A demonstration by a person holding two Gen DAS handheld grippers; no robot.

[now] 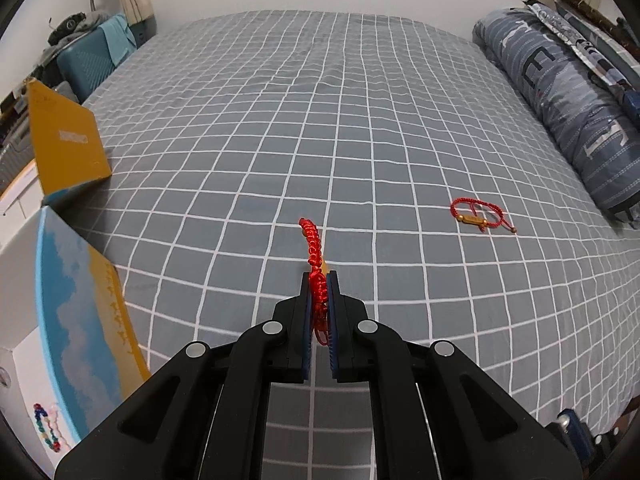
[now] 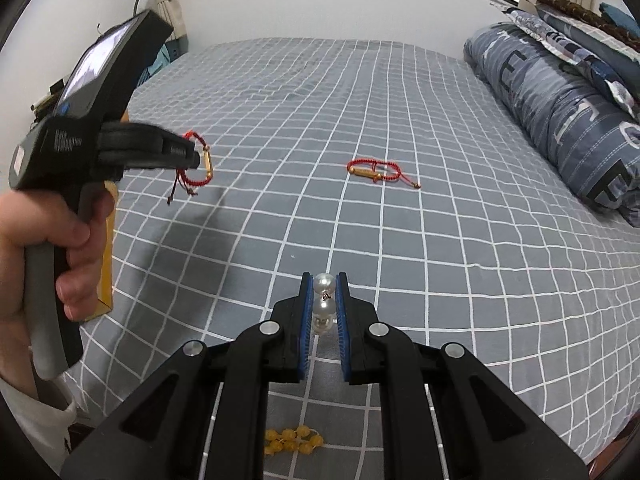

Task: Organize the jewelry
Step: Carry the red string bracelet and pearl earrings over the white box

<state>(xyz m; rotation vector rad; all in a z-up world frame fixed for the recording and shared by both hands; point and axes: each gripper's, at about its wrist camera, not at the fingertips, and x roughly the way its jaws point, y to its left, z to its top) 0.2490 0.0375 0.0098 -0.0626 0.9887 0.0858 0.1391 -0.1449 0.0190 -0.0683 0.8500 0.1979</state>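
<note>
Two grippers clamping jewelry: left gripper (image 1: 319, 280) pinching red braided bracelet (image 1: 314, 248) with open box (image 1: 24, 376) lying down-left of it, right gripper (image 2: 324, 280) squeezing pearl piece (image 2: 323, 300), loose red bracelet (image 2: 378, 170) lying ahead-right.

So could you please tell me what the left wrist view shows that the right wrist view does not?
Left wrist only: the open box with a beaded bracelet inside.

Right wrist only: the right gripper shut on pearls, and yellow beads on the bed.

Both: the left gripper shut on a red bracelet, and a second red bracelet lying on the checked bedspread.
</note>
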